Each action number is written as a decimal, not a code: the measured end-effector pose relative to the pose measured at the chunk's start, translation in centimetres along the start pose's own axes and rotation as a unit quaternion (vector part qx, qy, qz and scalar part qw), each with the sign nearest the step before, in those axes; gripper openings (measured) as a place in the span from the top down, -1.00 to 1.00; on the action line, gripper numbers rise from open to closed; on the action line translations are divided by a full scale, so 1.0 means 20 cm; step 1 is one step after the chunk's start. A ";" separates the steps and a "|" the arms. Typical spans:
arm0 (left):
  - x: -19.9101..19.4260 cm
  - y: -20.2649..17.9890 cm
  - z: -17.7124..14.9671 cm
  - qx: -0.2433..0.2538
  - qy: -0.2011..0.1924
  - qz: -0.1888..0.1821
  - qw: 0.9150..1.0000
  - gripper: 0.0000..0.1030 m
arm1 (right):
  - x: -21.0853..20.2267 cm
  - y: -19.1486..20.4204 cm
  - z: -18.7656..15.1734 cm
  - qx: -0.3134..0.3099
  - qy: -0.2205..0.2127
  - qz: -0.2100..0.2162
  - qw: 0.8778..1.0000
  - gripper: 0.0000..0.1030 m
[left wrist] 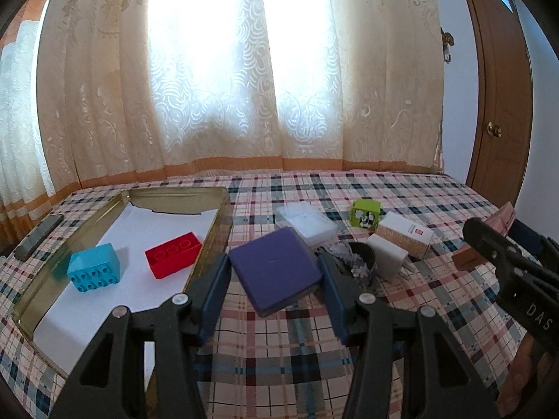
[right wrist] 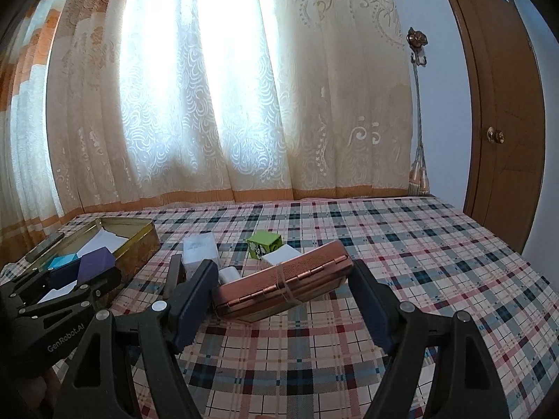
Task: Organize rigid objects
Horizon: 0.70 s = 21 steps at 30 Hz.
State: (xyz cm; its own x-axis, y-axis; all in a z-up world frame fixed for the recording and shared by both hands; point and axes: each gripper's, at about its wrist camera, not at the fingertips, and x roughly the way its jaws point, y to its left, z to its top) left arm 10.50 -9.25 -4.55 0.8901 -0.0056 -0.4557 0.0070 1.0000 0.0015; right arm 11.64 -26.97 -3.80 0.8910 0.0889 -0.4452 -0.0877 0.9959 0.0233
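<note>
Inventory as I read it from both wrist views.

Stowed: gold tin (left wrist: 216, 209) on the plaid bed (left wrist: 436, 296), lined with white paper; inside it a blue brick (left wrist: 93, 267) and a red brick (left wrist: 173, 255), lying apart.

In hand: my left tool (left wrist: 274, 269) is clenched on a purple box (left wrist: 276, 267), which I hold off the bed just beside the tin's right wall. I judge it the next item in.

Pending: my right tool (right wrist: 281, 289) stands released, its fingers either side of a copper case (right wrist: 279, 291) bound with a rubber band; whether they touch it I cannot tell.

Loose on the bed, clustered: clear plastic box (left wrist: 304, 221), green cube (left wrist: 365, 212), white carton (left wrist: 405, 234), white charger (left wrist: 387, 258), dark cup (left wrist: 363, 255).

Outside the tin's left wall: a phone (left wrist: 38, 237).

Progress, in my judgement: two of roughly nine placed; most remains.
</note>
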 end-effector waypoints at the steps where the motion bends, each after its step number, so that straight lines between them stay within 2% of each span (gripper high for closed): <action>1: -0.01 0.00 0.00 0.000 -0.003 0.001 1.000 0.01 | -0.01 0.00 0.00 0.000 -0.004 0.000 1.000 -0.53; 21: -0.08 0.12 -0.02 -0.017 -0.030 0.018 0.999 0.01 | -0.06 0.10 0.00 -0.010 -0.029 0.010 0.999 -0.53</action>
State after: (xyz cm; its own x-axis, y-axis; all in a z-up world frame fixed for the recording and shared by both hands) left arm 8.96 -6.88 -4.09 0.9149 0.0304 -0.4025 -0.0396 0.9991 -0.0146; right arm 10.44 -25.16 -3.31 0.9136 0.1103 -0.3913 -0.1142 0.9934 0.0134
